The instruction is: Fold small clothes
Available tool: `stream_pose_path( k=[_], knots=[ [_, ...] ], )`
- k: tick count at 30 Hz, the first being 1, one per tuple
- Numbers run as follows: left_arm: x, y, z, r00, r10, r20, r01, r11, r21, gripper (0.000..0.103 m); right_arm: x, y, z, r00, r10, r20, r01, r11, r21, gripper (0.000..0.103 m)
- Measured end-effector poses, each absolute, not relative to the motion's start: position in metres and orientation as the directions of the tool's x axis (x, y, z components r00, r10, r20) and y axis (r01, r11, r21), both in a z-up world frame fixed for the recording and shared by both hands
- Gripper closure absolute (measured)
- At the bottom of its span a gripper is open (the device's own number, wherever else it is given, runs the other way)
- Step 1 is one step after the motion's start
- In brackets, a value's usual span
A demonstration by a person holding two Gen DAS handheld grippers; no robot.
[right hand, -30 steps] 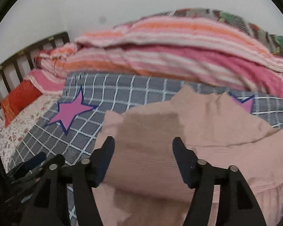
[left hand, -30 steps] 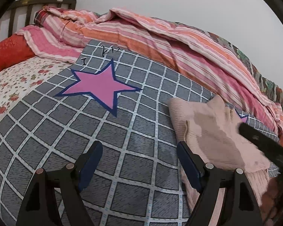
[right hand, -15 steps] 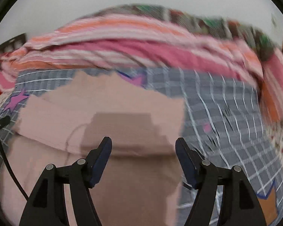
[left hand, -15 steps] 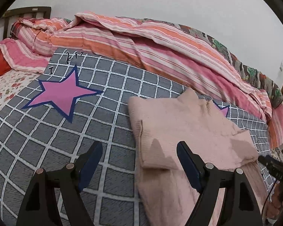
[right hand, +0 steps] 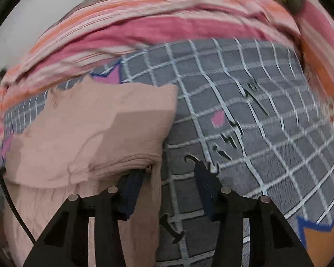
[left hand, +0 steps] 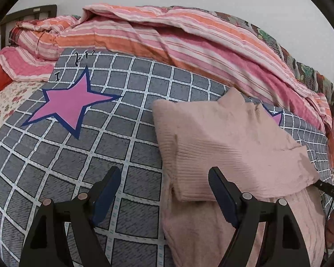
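A pale pink knit garment (left hand: 229, 142) lies partly folded on the grey checked bedsheet (left hand: 82, 155), with its upper part folded down over the lower part. My left gripper (left hand: 164, 191) is open and empty, low over the garment's left edge. In the right wrist view the garment (right hand: 95, 129) fills the left side. My right gripper (right hand: 167, 187) is open at the garment's right edge, its left finger against the fold and its right finger over bare sheet. Its tip shows at the right edge of the left wrist view.
A striped pink and orange quilt (left hand: 171, 40) is heaped along the far side of the bed. A pink star (left hand: 71, 104) is printed on the sheet at left. A floral sheet (left hand: 6, 98) and dark headboard (left hand: 26, 15) lie far left. A black cable (right hand: 2, 184) hangs at left.
My right gripper swung right from over the garment's middle to its right edge. The left gripper shifted right from bare sheet toward the garment's left edge. The garment's top fold lies flatter.
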State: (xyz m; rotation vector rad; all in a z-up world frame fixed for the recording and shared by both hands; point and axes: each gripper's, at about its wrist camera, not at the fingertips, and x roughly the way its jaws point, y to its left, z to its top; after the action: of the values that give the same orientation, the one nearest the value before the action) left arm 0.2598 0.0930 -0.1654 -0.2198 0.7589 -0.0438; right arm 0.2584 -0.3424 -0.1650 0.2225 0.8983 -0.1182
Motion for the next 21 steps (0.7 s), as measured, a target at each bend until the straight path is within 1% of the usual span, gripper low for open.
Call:
stream_pose_path(
  k=[3,6,10,13,15,16,17,18,20,21],
  knots=[
    [0.262,0.091,-0.168,0.719,-0.124,-0.683,-0.033,0.977,-0.212,0.025,0.255,-0.343,-0.166,0.617,-0.021,-0.787,0.206,0.969,0.135,0.057],
    [0.262,0.084,-0.170,0.712,-0.117,-0.693,-0.013,0.984,-0.180,0.025,0.244,-0.336,-0.158,0.632,-0.022,-0.775,0.151,0.984,0.096,0.057],
    [0.263,0.076,-0.173,0.703,-0.085,-0.706,-0.012,0.991,-0.131,0.025,0.231,-0.338,-0.146,0.688,0.022,-0.726,0.113,0.984,0.137,0.052],
    [0.260,0.078,-0.170,0.714,-0.096,-0.694,-0.005,0.990,-0.142,0.025,0.239,-0.334,-0.147,0.690,0.040,-0.723,0.094,0.985,0.143,0.052],
    [0.258,0.082,-0.166,0.729,-0.138,-0.670,0.021,0.983,-0.180,0.034,0.248,-0.331,-0.155,0.670,0.041,-0.742,0.097,0.985,0.142,0.052],
    [0.257,0.084,-0.164,0.734,-0.168,-0.658,0.041,0.978,-0.205,0.042,0.252,-0.330,-0.159,0.659,0.042,-0.751,0.100,0.985,0.142,0.052],
    [0.259,0.084,-0.163,0.734,-0.184,-0.654,0.051,0.975,-0.216,0.047,0.253,-0.329,-0.162,0.650,0.041,-0.759,0.100,0.985,0.139,0.052],
    [0.260,0.084,-0.162,0.735,-0.201,-0.648,0.063,0.971,-0.230,0.048,0.253,-0.329,-0.163,0.649,0.042,-0.760,0.099,0.985,0.140,0.052],
    [0.265,0.082,-0.161,0.735,-0.227,-0.638,0.090,0.966,-0.240,0.057,0.251,-0.329,-0.162,0.656,0.042,-0.753,0.100,0.985,0.141,0.052],
    [0.269,0.078,-0.160,0.733,-0.227,-0.642,0.100,0.968,-0.229,0.059,0.251,-0.329,-0.161,0.658,0.041,-0.752,0.100,0.985,0.142,0.052]
  ],
)
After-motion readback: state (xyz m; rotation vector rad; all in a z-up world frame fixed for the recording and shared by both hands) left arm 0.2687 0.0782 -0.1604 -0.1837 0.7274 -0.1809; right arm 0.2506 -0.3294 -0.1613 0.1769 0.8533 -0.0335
